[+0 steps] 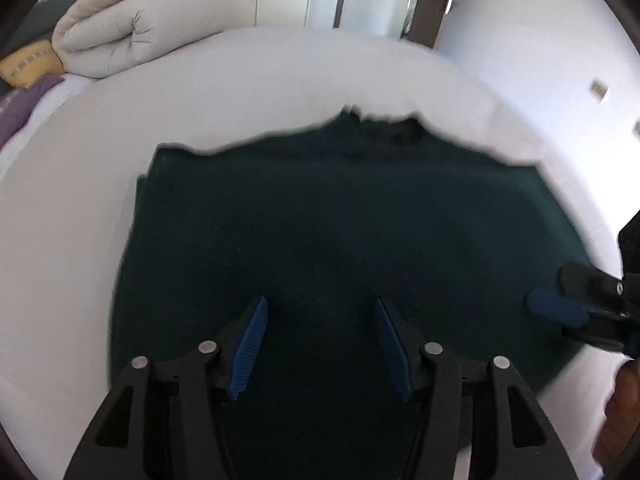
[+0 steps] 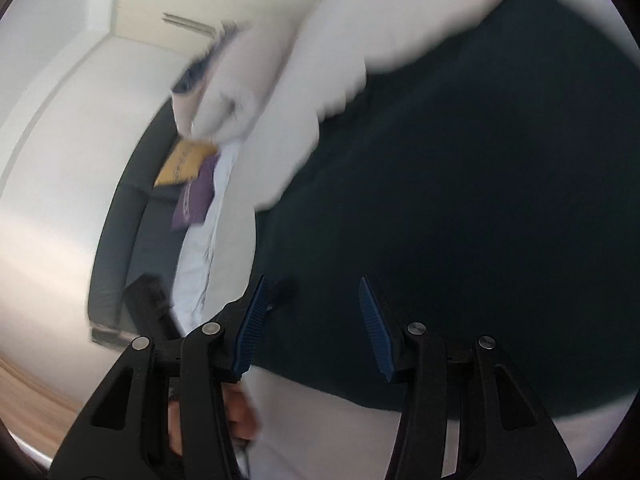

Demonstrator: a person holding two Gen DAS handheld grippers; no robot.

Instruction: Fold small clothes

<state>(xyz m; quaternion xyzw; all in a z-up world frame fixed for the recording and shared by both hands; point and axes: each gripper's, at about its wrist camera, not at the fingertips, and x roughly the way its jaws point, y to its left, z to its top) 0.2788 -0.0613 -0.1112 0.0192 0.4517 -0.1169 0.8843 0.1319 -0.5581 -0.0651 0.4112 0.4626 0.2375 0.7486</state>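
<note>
The left claw (image 1: 320,344) stands wide apart, empty, over the near part of a dark green garment (image 1: 340,220) lying flat on the white bed (image 1: 280,80); the right claw (image 2: 312,324), likewise wide and empty, hovers at its edge, with a rolled duvet (image 1: 120,36) far behind

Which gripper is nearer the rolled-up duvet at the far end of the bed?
Left. The left gripper hovers over the dark garment, facing the duvet; the right gripper sits at the garment's right edge, farther away.
</note>
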